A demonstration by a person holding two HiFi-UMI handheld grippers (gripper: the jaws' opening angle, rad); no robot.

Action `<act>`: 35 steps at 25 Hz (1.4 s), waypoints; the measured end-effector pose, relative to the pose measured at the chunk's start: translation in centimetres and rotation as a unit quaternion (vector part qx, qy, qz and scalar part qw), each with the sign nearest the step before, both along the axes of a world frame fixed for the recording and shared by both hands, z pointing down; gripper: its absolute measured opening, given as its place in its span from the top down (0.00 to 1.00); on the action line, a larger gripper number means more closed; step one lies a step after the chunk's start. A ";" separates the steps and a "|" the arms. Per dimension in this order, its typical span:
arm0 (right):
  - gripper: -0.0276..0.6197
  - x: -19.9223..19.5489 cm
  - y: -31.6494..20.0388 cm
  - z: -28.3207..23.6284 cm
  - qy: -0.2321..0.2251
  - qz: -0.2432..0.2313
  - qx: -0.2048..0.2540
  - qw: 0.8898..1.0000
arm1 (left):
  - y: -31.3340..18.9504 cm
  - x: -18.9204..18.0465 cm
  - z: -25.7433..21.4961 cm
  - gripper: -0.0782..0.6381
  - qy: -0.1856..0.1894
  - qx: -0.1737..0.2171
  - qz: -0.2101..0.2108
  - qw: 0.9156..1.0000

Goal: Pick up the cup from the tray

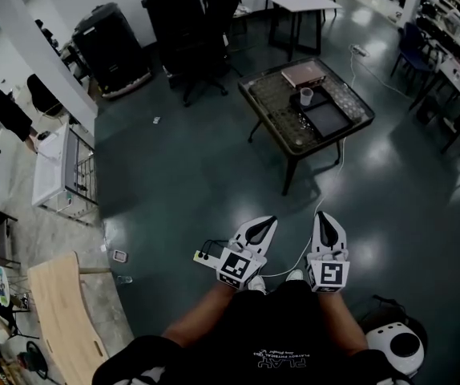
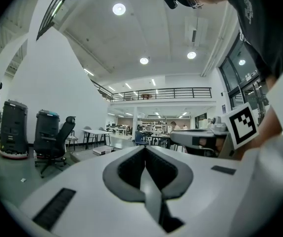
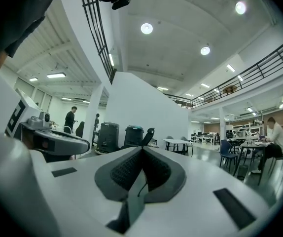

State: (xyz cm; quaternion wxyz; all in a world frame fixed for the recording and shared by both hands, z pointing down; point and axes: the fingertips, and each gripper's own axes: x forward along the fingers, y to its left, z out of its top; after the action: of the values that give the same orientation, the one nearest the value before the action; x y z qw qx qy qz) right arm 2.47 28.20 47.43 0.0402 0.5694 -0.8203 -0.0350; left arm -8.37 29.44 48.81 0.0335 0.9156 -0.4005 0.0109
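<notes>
A small white cup (image 1: 306, 96) stands on a dark tray (image 1: 327, 119) on a low glass-topped table (image 1: 278, 115) far ahead of me. My left gripper (image 1: 265, 224) and right gripper (image 1: 327, 219) are held side by side close to my body, well short of the table. Both point level, away from me. In the left gripper view the left gripper (image 2: 144, 149) has its jaws together with nothing between them. The right gripper (image 3: 142, 150) shows the same in its own view. Neither gripper view shows the cup.
A pink flat box (image 1: 303, 74) lies on the table behind the cup. Black office chairs (image 1: 206, 34) and black bins (image 1: 110, 46) stand at the back, with a white table (image 1: 298, 0) beyond. A cable (image 1: 340, 155) runs across the floor from the table. A person (image 1: 6, 111) stands far left.
</notes>
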 end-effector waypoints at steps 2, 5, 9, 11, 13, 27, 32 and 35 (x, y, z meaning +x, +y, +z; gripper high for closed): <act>0.95 0.1 -0.7 0.0 -0.005 0.005 -0.001 1.000 | -0.3 -0.1 -0.1 0.88 0.000 0.000 0.001 1.000; 0.95 0.1 -1.8 -0.1 -0.007 0.010 0.001 1.000 | -1.1 -0.1 0.0 0.88 -0.001 -0.002 0.003 1.000; 0.95 0.6 -3.1 -0.4 -0.006 0.010 0.007 1.000 | -2.6 0.4 0.3 0.88 0.000 -0.005 -0.001 1.000; 0.95 1.2 -3.9 -0.5 -0.009 0.008 0.007 1.000 | -3.5 0.9 0.1 0.88 0.001 -0.004 -0.001 1.000; 0.95 1.9 -4.9 -0.5 -0.011 0.008 0.007 1.000 | -4.6 1.6 -0.1 0.88 0.001 -0.001 -0.001 1.000; 0.95 5.5 -13.0 1.0 -0.017 -0.019 -0.012 1.000 | -12.4 6.2 0.9 0.88 -0.007 -0.018 -0.013 1.000; 0.95 5.9 -15.9 1.7 -0.012 -0.044 -0.013 0.999 | -15.5 7.7 0.8 0.88 -0.014 -0.010 -0.025 1.000; 0.95 6.2 -17.5 1.5 -0.017 -0.053 -0.011 0.998 | -17.0 8.5 0.5 0.88 -0.020 -0.008 -0.031 0.999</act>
State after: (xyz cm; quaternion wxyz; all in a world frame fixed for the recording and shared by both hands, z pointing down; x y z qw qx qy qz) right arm 8.63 10.67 48.94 0.0308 0.5252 -0.8502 -0.0186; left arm 0.09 12.47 49.33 0.0330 0.9020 -0.4293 0.0308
